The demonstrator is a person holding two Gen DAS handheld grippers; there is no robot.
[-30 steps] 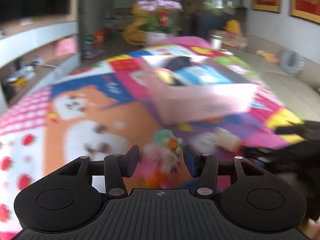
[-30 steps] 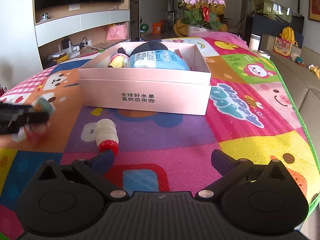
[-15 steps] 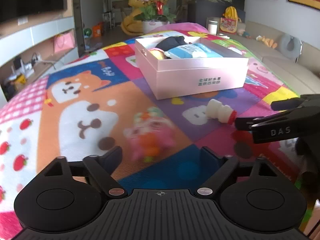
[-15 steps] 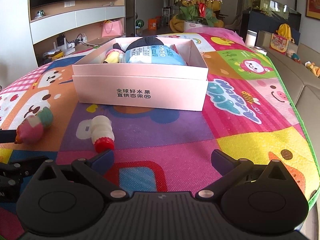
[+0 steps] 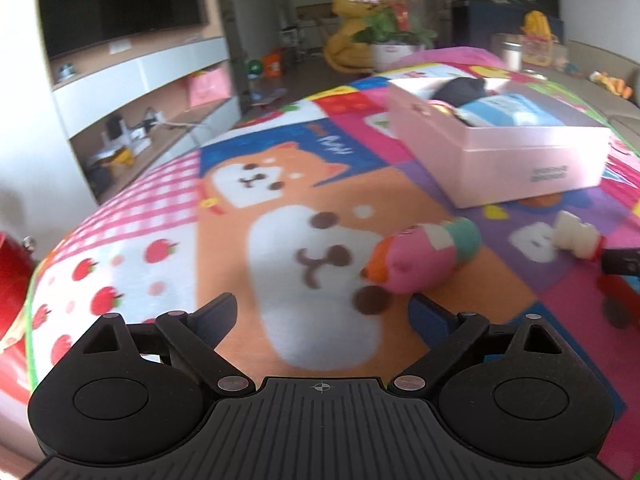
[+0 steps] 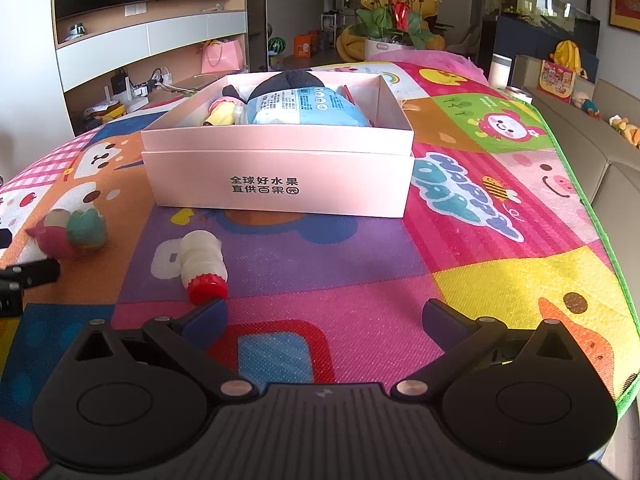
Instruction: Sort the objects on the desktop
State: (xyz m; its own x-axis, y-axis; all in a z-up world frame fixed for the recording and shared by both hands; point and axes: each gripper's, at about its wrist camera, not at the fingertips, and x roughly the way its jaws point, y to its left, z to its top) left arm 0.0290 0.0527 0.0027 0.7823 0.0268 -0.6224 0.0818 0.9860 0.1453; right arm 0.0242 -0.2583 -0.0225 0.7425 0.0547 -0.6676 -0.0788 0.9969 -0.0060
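A pink and green soft toy lies on the play mat, just beyond my open, empty left gripper and by its right finger; it also shows in the right wrist view. A small white bottle with a red cap lies on its side just ahead of my right gripper's left fingertip; it shows in the left wrist view too. My right gripper is open and empty. The open pink box holds a blue packet and a dark-haired doll.
The colourful mat covers the surface; its green edge runs down the right, with a beige sofa beyond. A flower pot stands past the far end. A TV shelf is at the left.
My left gripper opened and let go of the soft toy, which now lies on the mat. The left gripper then swung left and back. The right gripper barely moved.
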